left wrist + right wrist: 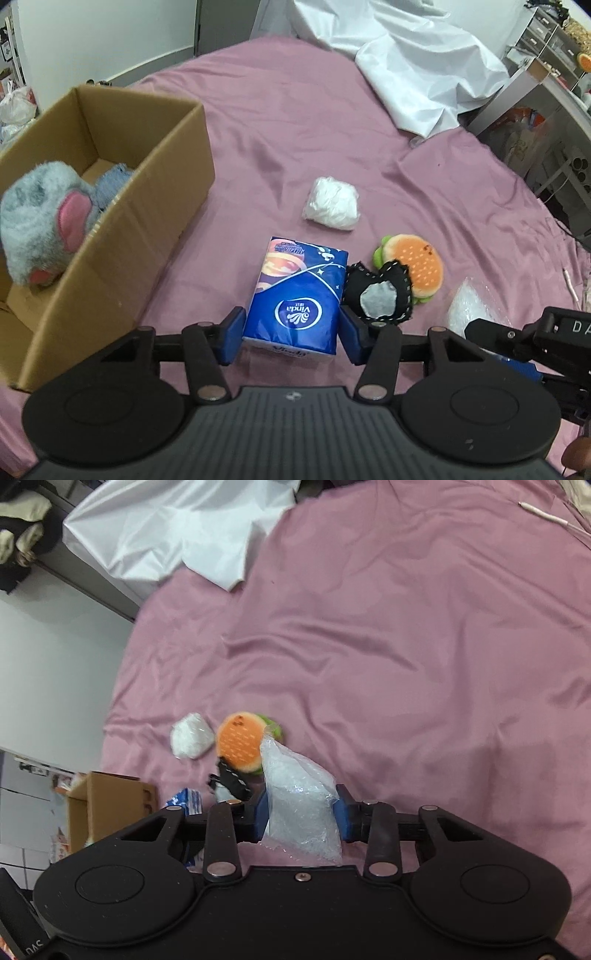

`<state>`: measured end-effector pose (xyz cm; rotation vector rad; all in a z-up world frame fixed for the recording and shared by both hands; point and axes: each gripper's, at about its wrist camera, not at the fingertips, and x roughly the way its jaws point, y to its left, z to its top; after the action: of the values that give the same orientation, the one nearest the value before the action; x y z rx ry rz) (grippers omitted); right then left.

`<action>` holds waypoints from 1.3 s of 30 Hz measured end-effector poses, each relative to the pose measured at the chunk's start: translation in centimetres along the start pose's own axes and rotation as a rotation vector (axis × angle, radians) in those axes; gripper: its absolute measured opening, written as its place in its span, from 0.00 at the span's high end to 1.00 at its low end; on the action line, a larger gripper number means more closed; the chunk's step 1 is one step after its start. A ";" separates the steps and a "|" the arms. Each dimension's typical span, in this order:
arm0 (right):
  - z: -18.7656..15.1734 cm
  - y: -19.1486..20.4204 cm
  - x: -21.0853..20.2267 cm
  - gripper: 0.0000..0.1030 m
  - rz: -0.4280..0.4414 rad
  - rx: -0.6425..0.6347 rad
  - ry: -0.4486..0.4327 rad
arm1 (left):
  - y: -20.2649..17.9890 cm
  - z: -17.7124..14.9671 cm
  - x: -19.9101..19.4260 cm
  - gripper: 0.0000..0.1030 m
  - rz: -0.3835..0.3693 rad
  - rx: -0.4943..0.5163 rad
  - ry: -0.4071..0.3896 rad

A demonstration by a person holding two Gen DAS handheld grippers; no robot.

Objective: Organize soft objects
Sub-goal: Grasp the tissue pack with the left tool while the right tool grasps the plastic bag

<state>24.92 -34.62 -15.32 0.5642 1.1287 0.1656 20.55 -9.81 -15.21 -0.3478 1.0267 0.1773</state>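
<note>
Partly done: grey plush (40, 225) already in cardboard box (122, 206). Our left gripper (291, 338) pinches the Vinda tissue pack (299, 295); our right gripper (301, 818) pinches a clear plastic bag (299, 805). Burger plush (417, 267), black heart cushion (376, 295) and white bundle (332, 203) remain out.

A blue rectangular Vinda tissue pack (299, 295) lies lengthwise on the pink bedsheet, with a black heart-shaped felt plush with white stitching (376, 293) touching its right side and an orange hamburger plush with a green lettuce edge (415, 266) just behind that. A white crumpled wad in clear plastic (331, 203) lies farther back, apart, and a clear bubble-textured plastic bag (301, 805) stands upright; a fluffy grey plush with pink ears (44, 218) sits in the open brown cardboard box (147, 206), leaning on its side wall, beside a blue fuzzy cloth (110, 181)
</note>
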 end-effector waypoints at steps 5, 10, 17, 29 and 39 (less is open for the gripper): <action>0.2 0.5 -1.1 0.66 0.036 -0.017 -0.030 | -0.2 0.4 -2.0 0.49 -0.006 0.010 -0.031; 0.1 1.1 -2.1 0.66 0.074 -0.036 -0.061 | -0.2 0.7 -4.1 0.49 -0.010 0.012 -0.066; -0.4 2.4 -3.4 0.66 0.144 -0.074 -0.101 | 0.5 0.9 -6.4 0.49 -0.013 0.011 -0.094; -1.3 5.4 -5.6 0.66 0.213 -0.165 -0.175 | 3.1 2.1 -9.9 0.49 -0.012 -0.018 -0.153; -2.6 8.5 -6.4 0.66 0.254 -0.228 -0.219 | 6.2 3.0 -11.6 0.49 -0.009 -0.053 -0.190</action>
<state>21.19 -29.11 -6.70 0.5064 0.8104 0.4359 15.14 -2.75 -5.10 -0.3759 0.8335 0.2252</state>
